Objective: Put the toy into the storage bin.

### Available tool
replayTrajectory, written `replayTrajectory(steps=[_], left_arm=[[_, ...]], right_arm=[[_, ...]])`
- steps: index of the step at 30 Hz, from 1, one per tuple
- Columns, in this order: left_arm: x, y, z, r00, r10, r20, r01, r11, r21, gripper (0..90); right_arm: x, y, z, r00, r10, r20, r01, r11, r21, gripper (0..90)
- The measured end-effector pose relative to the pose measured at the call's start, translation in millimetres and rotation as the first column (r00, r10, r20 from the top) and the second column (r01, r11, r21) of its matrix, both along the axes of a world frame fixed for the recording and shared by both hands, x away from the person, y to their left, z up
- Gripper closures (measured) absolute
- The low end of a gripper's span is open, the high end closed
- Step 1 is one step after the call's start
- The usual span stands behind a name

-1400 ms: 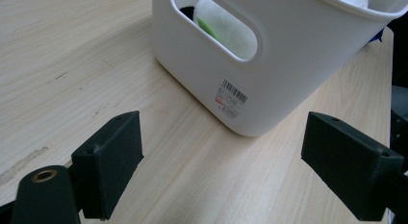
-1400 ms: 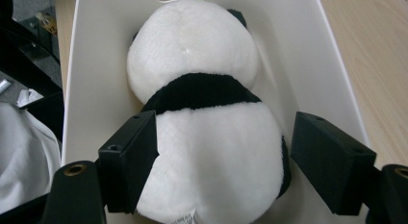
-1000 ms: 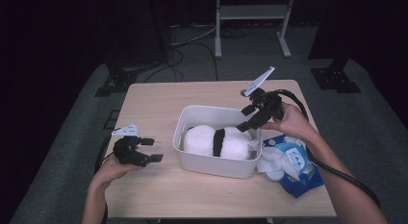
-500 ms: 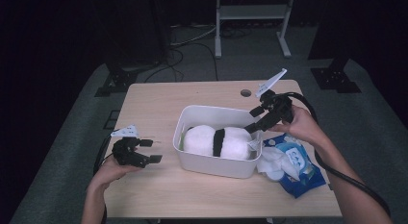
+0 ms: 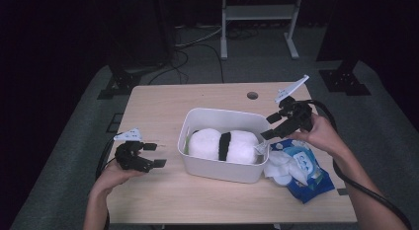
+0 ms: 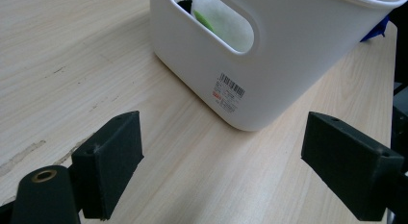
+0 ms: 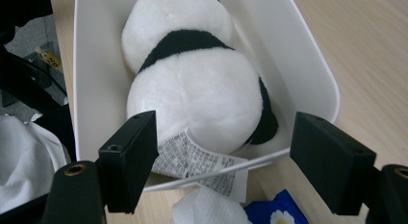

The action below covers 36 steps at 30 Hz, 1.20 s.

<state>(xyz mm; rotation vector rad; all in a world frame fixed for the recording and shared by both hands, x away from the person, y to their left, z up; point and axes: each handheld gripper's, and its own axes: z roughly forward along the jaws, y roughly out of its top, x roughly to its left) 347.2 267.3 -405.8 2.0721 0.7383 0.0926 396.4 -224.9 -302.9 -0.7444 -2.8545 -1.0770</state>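
Step in hand looks like the reach: the right gripper (image 5: 274,125) hovers at the right end of the white bin (image 5: 197,120), fingers (image 7: 129,156) spread wide and holding nothing. The plush panda (image 7: 192,84) lies inside the bin, just ahead of and between the fingers; its label (image 7: 202,166) hangs over the near rim. The next move probably calls for lowering over the rim, then clamping on the plush body. The left gripper (image 5: 154,155) rests on the worktop (image 5: 163,106) left of the bin, fingers released, empty. A wipes pack (image 5: 304,166) sits beside the bin's right end.
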Motion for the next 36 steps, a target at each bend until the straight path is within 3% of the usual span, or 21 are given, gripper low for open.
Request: replayTrajectory(steps=[17,36], left_arm=[[0.5,2.8,-2.1,1.0000,0.007,-0.006,-0.007,1.0000,0.002,13.0],[-1.0,4.9,-1.6,0.9999,0.013,-0.009,-0.013,0.9999,0.000,13.0]], right_arm=[[-14.7,-32.8,-17.2,0.9982,-0.060,-0.011,0.060,0.9974,0.040,23.6],[-33.5,-63.2,-49.6,0.9902,-0.131,-0.048,0.135,0.9884,0.071,23.6]])
